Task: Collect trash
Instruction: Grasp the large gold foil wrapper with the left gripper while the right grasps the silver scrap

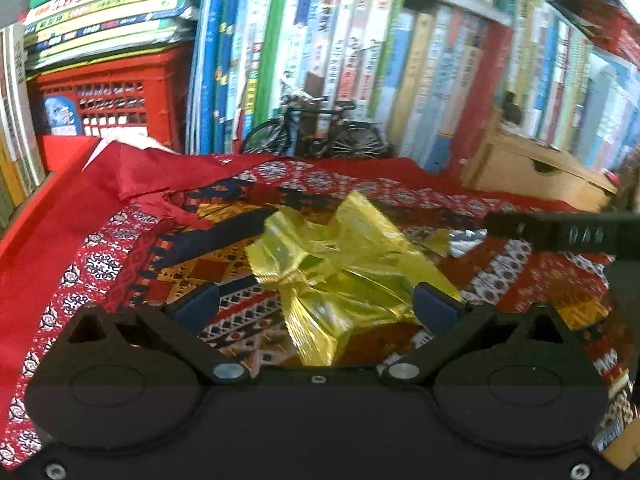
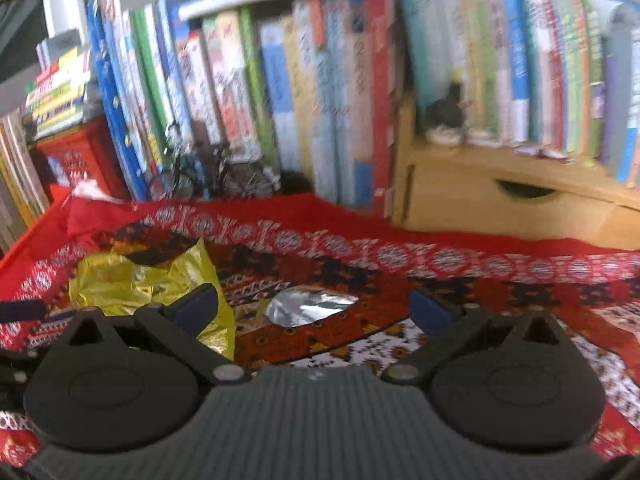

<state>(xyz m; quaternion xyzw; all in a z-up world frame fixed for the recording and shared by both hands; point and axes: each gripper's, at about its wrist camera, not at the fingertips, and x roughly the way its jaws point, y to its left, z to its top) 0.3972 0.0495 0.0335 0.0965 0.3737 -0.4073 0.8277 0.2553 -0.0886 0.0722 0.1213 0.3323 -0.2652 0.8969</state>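
Note:
A crumpled gold foil wrapper [image 1: 340,264] lies on the red patterned cloth [image 1: 120,264]. My left gripper [image 1: 316,306] is open, and the wrapper's near end sits between its blue-padded fingers. A small silver foil scrap [image 1: 466,238] lies just right of the gold wrapper. In the right wrist view, that silver scrap [image 2: 310,308] rests between the fingers of my open right gripper [image 2: 314,306], a little ahead of them. The gold wrapper [image 2: 140,284] lies at its left finger. The other gripper's black finger [image 1: 560,232] reaches in from the right.
Rows of upright books [image 1: 360,60] line the back. A small model bicycle [image 1: 316,132] stands before them. A red crate [image 1: 108,100] with stacked books sits back left, crumpled red paper [image 1: 144,176] lies before it, and a wooden drawer box [image 2: 516,204] stands at right.

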